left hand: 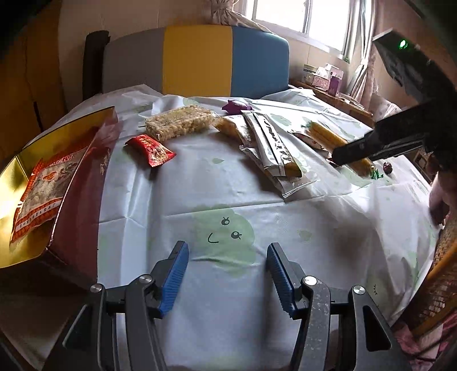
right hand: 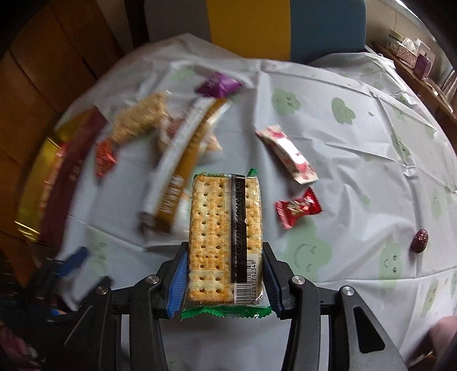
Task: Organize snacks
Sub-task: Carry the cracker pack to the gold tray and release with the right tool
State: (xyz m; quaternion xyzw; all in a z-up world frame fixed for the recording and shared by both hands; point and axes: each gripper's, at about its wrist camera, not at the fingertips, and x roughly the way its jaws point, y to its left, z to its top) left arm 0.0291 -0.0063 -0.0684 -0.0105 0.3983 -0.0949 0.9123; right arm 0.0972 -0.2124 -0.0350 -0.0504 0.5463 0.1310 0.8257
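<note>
Gold-lined box (left hand: 17, 171), orange snack bag (left hand: 45, 188) inside

A white tablecloth (left hand: 222, 182) printed with green smiley clouds covers the table, a grey, yellow and blue chair back (left hand: 197, 60) stands at twelve o'clock, and a bright curtained window (left hand: 302, 17) glows at one o'clock.

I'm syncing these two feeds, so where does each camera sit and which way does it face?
Left wrist: rides the open left tongs, low over the tablecloth, facing the chair and the red box; right tongs enter at right.
Right wrist: rides the right tongs clamping the cracker pack, looking down at the table.
Shared: cracker pack, purple candy, red date.
</note>
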